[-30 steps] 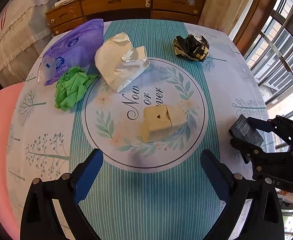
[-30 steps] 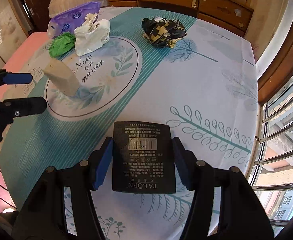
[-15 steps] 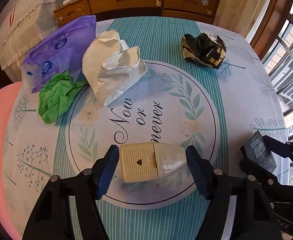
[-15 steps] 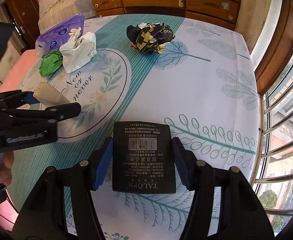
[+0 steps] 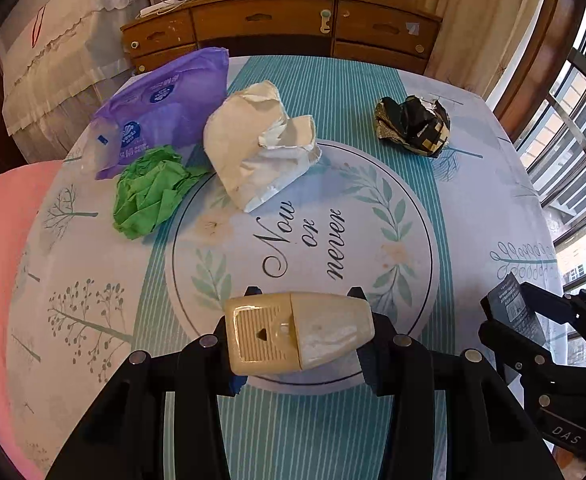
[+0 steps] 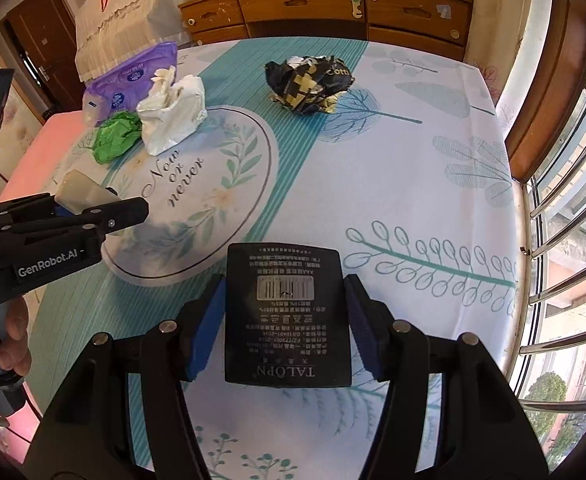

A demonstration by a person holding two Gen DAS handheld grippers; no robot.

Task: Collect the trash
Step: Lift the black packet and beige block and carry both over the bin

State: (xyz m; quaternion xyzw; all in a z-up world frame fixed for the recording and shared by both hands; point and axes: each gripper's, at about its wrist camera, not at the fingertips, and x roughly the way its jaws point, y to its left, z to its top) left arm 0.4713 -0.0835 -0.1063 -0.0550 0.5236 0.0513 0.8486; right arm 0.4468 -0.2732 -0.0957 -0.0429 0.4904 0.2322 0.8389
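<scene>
Two grippers are seen over the tabletop [image 5: 493,208], each with something between its fingers. The left gripper [image 5: 301,336] has just been closing and is now clamped on a beige plastic case [image 5: 293,332], held at the near rim of the printed circle on the tablecloth. The right gripper [image 6: 287,316] is closed on a black flat box [image 6: 289,316] with a barcode label, held over the tabletop's right side near the window edge. Four pieces are left lying toward the far edge: a purple wipes pack [image 5: 165,108] at the far left corner, green crumpled paper [image 5: 149,196] touching it, a white crumpled bag [image 5: 261,144] just beside, and a black-gold crumpled wrapper [image 5: 413,124] well apart on the far right.
</scene>
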